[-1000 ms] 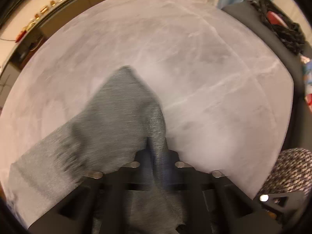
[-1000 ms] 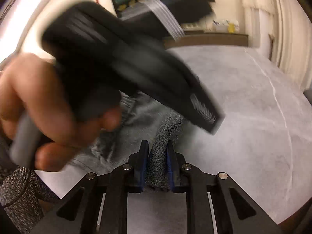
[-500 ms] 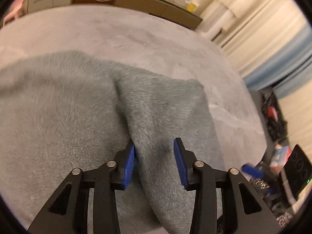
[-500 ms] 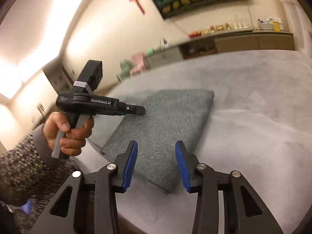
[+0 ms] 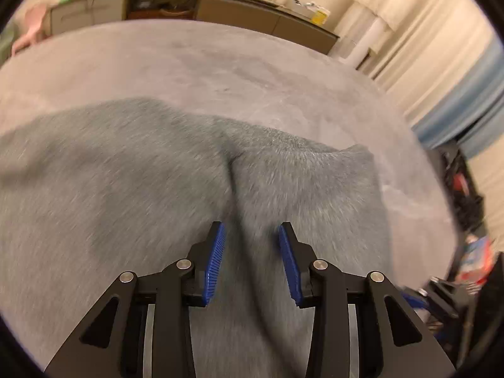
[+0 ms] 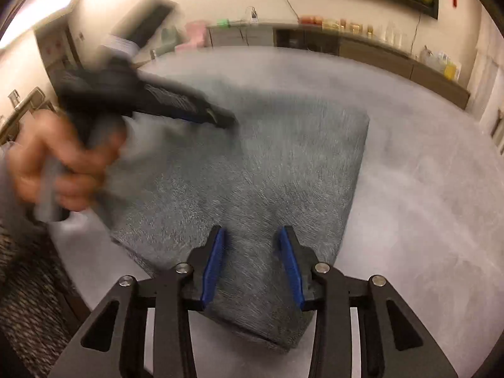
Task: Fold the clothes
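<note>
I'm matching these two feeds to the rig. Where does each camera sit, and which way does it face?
Left wrist: sits behind the left tool, facing down over the folded grey fuzzy cloth toward the sideboard; only its blue-padded fingers show.
Right wrist: sits behind the right tool, facing the cloth's near corner; the person's left hand and left tool show blurred.
Shared: the cloth, grey tabletop, wooden sideboard.

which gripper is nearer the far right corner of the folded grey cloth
Left. The left gripper hangs over the cloth toward that corner; the right gripper, jaws opening, is at the near edge.
</note>
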A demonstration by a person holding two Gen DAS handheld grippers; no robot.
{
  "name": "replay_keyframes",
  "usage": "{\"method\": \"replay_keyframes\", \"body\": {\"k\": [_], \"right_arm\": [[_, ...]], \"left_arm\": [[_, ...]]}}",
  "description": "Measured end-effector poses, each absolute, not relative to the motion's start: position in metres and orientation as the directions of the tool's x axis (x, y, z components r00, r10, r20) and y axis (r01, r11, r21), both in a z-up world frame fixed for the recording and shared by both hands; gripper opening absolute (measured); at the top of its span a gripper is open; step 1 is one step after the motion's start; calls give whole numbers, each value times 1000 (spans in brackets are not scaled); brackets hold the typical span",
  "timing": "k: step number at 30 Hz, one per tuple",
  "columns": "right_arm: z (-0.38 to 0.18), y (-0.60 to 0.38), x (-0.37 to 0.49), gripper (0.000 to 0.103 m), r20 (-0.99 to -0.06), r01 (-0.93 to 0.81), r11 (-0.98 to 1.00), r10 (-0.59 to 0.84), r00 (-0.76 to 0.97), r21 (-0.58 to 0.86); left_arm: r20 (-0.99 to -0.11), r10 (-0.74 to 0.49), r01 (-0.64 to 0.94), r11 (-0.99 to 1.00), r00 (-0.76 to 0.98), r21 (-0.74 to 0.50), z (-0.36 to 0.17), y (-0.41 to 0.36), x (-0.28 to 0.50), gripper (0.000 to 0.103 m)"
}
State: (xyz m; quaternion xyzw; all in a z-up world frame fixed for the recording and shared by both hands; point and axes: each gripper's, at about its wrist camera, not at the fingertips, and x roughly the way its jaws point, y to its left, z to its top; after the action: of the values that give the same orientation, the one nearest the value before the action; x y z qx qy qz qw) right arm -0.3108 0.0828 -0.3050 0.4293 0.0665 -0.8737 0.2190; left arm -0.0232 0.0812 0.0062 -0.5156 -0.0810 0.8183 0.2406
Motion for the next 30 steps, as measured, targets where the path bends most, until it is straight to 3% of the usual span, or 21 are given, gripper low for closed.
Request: {"method": "replay_keyframes", "body": {"k": [3,5,9,15,18,19,22,25,28,30], "right_arm": [[-292,74,-311,42,-741,446,-894,-326,-587,40],[-305,67,-314,42,-796,445,-895,-257,-548,-17],[-306,54,-327,42,-810,411,-900,-129,-572,-146],[-303,71,-379,44,-815,314,-923,-1,-580,-222],[-298,65,-383,46,-844,341,-910,16,-537,-234],[-291,62,-382,47,-842,329,-912,31,-538,-244],[-255,46,-370,47,-791,259,-922,77,-607,-289],[-202,-19,-339,54,-680,291,-913,-21,-733,-286],[-189,-125,-316,70,-685,517,-821,-232,-690,-243],[-197,-197,-295,72,-714,657,-718,-333,-616,-232]], "left_arm": [[-768,500,-342,-859,-399,-381,29,53,-5,49],[-773,479,-330,-871,-415,-363,32,35,2,49],[-788,427,-244,-904,-443,-353,37,0,6,49],[-757,339,-1,-913,-559,-408,66,-114,-8,50],[-755,165,186,-915,-635,-357,70,-205,12,64],[-755,104,255,-904,-648,-343,69,-235,19,64],[-768,99,379,-825,-633,-419,43,-300,40,65],[-780,138,421,-778,-610,-467,22,-328,44,65],[-756,224,425,-714,-615,-557,9,-343,45,66],[-722,294,414,-659,-626,-627,2,-347,48,66]]}}
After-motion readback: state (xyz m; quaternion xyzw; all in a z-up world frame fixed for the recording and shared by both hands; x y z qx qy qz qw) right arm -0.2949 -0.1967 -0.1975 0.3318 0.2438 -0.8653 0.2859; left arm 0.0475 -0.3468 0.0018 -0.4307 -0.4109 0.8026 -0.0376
